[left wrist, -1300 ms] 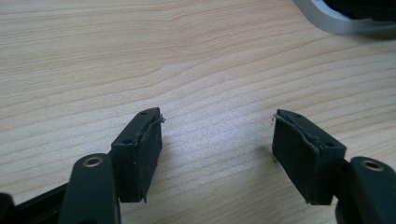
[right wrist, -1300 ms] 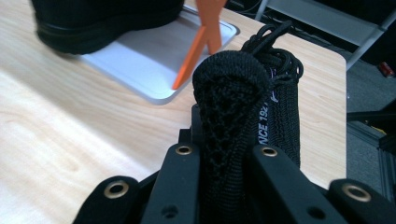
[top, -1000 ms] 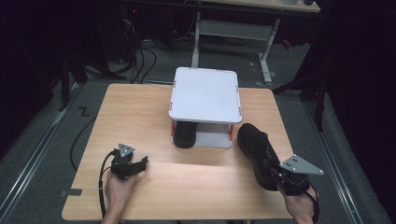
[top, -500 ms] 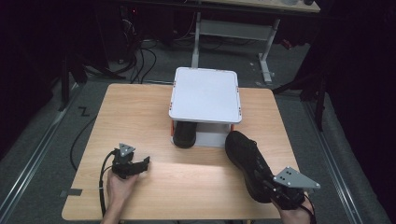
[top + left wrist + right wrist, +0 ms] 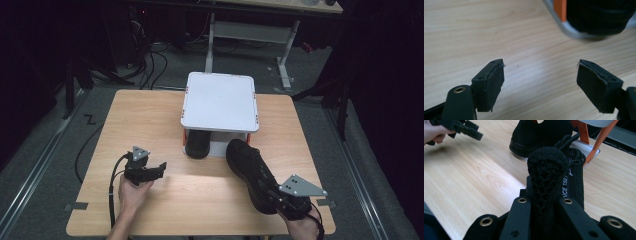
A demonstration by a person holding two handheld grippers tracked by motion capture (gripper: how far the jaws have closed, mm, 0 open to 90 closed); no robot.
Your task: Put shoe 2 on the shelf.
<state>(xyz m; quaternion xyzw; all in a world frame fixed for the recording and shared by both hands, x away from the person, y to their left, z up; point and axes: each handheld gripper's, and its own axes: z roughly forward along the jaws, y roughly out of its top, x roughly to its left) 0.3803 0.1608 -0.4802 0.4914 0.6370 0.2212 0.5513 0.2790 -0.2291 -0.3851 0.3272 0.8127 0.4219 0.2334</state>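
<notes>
A black knit shoe (image 5: 251,172) lies on the wooden table (image 5: 150,115), toe pointing toward the white rack (image 5: 220,101). My right gripper (image 5: 287,200) is shut on its heel (image 5: 546,170) at the front right. A second black shoe (image 5: 198,143) stands on the rack's lower shelf, and its toe (image 5: 534,135) shows in the right gripper view. My left gripper (image 5: 159,170) rests open at the front left, its pads (image 5: 494,80) wide apart over bare wood. The shelved shoe (image 5: 599,15) lies ahead of it.
The rack has orange legs (image 5: 599,140) and a white top. Past the table's far edge stand a desk frame (image 5: 250,30) and floor cables (image 5: 150,55). A black cable (image 5: 112,185) trails from the left gripper.
My right gripper has carried the held shoe left and forward, so its toe now sits near the rack's front. The left gripper has stayed in place.
</notes>
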